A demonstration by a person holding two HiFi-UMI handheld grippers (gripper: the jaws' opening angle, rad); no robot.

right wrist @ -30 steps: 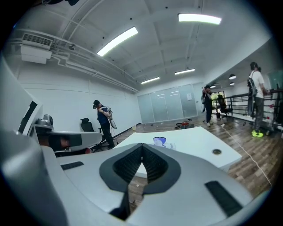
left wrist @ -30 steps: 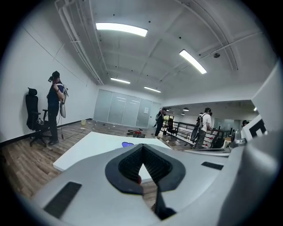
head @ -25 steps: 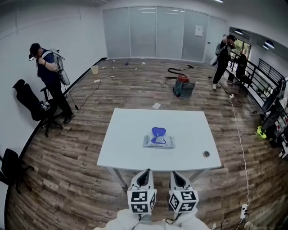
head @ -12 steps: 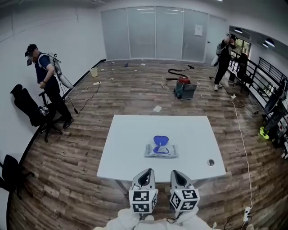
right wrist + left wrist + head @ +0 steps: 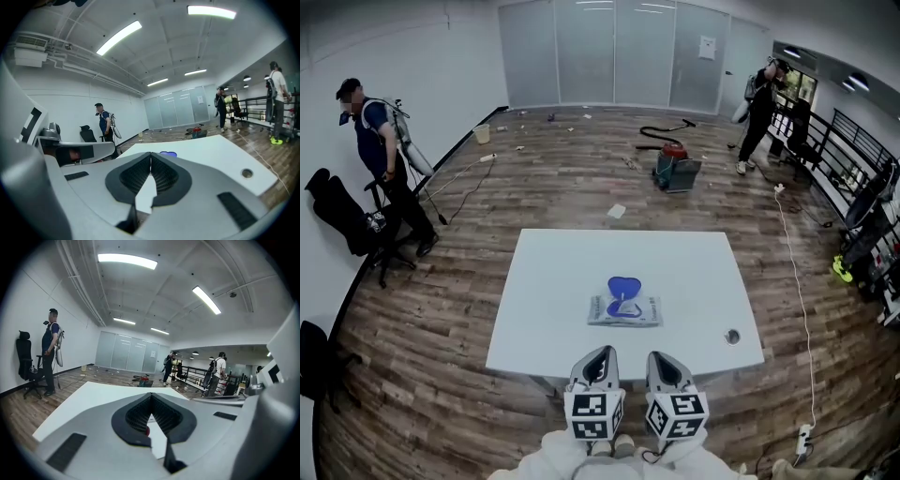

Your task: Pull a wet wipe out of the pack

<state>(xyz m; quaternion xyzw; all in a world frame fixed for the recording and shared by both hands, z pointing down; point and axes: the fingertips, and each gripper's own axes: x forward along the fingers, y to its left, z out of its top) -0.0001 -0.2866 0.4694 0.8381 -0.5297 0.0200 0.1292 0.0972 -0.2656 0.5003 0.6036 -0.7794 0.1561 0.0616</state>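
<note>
A wet wipe pack [image 5: 623, 309] lies flat near the middle of the white table [image 5: 553, 281], its blue lid [image 5: 623, 286] flipped up on the far side. In the right gripper view the blue lid [image 5: 168, 153] peeks over the jaws. My left gripper [image 5: 599, 361] and right gripper [image 5: 660, 364] hang side by side just off the table's near edge, short of the pack. Both are shut with nothing between the jaws, as the left gripper [image 5: 150, 405] and right gripper [image 5: 150, 162] views show.
A round cable hole [image 5: 731, 336] sits in the table near its right front corner. A person [image 5: 380, 159] stands by office chairs [image 5: 342, 220] at the left wall. Another person [image 5: 759, 112] stands far right near a railing. A vacuum cleaner [image 5: 675, 172] and litter lie on the wood floor.
The view has shifted so the table and pack sit slightly nearer and to the left. The person at the left has stepped a little. Both grippers keep their place and stay shut.
</note>
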